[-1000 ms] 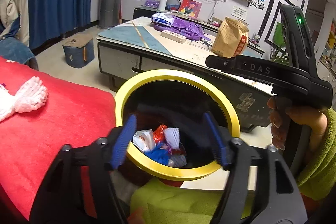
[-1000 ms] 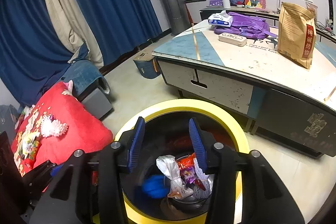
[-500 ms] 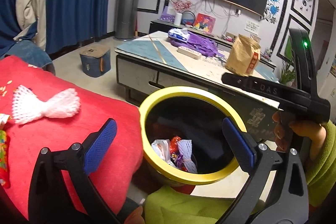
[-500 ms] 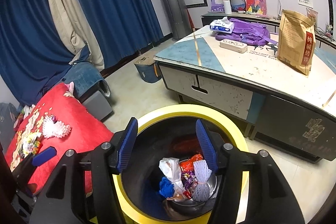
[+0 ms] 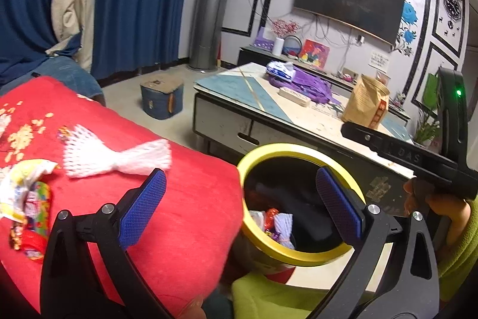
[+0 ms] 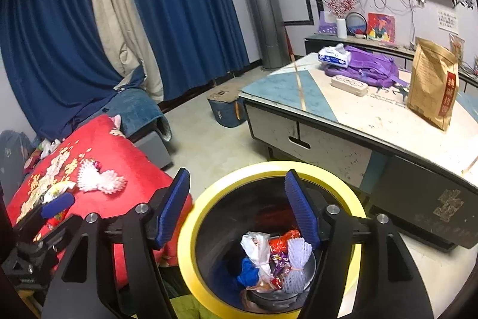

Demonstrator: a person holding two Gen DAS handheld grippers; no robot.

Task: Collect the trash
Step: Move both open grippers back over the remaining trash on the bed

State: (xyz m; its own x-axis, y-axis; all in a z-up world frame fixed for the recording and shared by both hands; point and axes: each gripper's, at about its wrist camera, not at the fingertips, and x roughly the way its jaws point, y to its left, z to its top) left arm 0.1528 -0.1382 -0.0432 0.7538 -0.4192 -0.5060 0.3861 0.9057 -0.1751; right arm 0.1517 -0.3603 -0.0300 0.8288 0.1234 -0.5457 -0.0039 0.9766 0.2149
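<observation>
A yellow-rimmed bin (image 6: 209, 193) holds wrappers, a white foam net and blue trash (image 6: 277, 262); it also shows in the left wrist view (image 5: 298, 148). My right gripper (image 6: 239, 211) is open and empty above the bin's mouth. My left gripper (image 5: 242, 208) is open and empty over the edge of a red cushion (image 5: 185, 223), beside the bin. On the cushion lie a white foam net (image 5: 116, 154) and candy wrappers (image 5: 27, 199). The foam net (image 6: 100, 180) also shows in the right wrist view.
A low coffee table (image 6: 358, 121) stands behind the bin with a brown paper bag (image 6: 433, 85), a purple bag (image 6: 370, 68) and a tissue pack (image 6: 334, 54). A blue stool (image 5: 161, 99) sits on the floor. Blue curtains (image 6: 179, 5) hang at the back.
My left gripper has swung left from over the bin toward the red cushion and opened wider. My right gripper has opened wider and risen a little above the bin.
</observation>
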